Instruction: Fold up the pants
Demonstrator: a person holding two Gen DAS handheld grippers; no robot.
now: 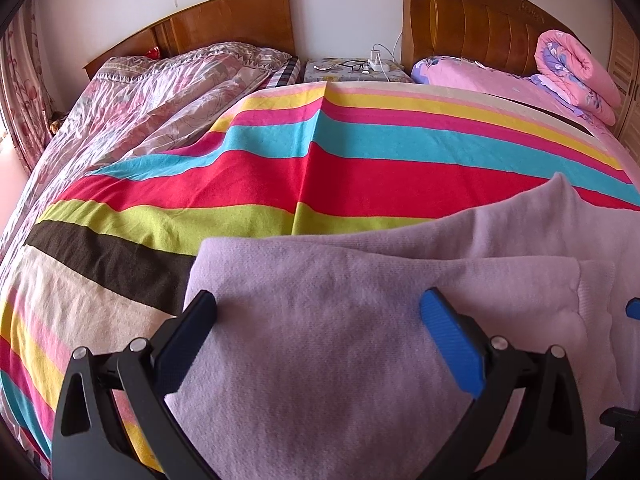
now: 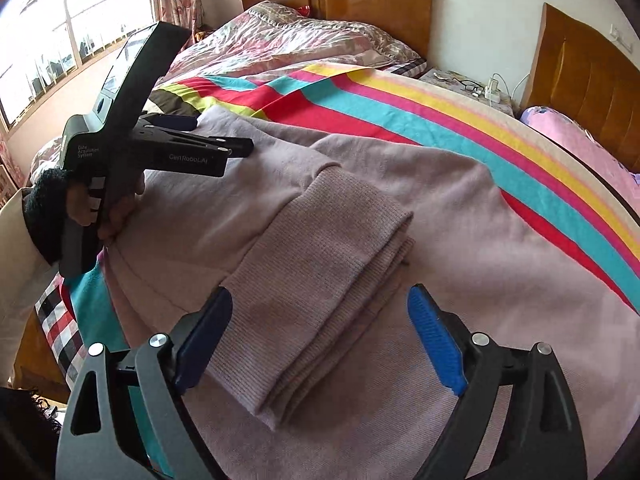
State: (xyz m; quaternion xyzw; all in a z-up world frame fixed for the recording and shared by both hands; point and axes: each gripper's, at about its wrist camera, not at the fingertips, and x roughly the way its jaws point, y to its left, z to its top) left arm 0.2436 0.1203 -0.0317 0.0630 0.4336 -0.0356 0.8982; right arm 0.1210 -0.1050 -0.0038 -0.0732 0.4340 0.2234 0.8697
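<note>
Lying under both tools — pants (image 2: 320, 248), folded, between spread fingers.

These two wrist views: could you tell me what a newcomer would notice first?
The striped blanket covers the bed in bright bands. On it, nearest the cameras, lie the lilac pants, their ribbed cuffs folded across the middle. The right gripper is open over the cuffs, and the left gripper is open over the pants' left end.

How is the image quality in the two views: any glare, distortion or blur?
Right wrist view: the window is overexposed to white; the pants are sharp and evenly lit. Left wrist view: soft, even light, no glare; the striped blanket bulges from fisheye distortion. Both views have dark corners.
</note>
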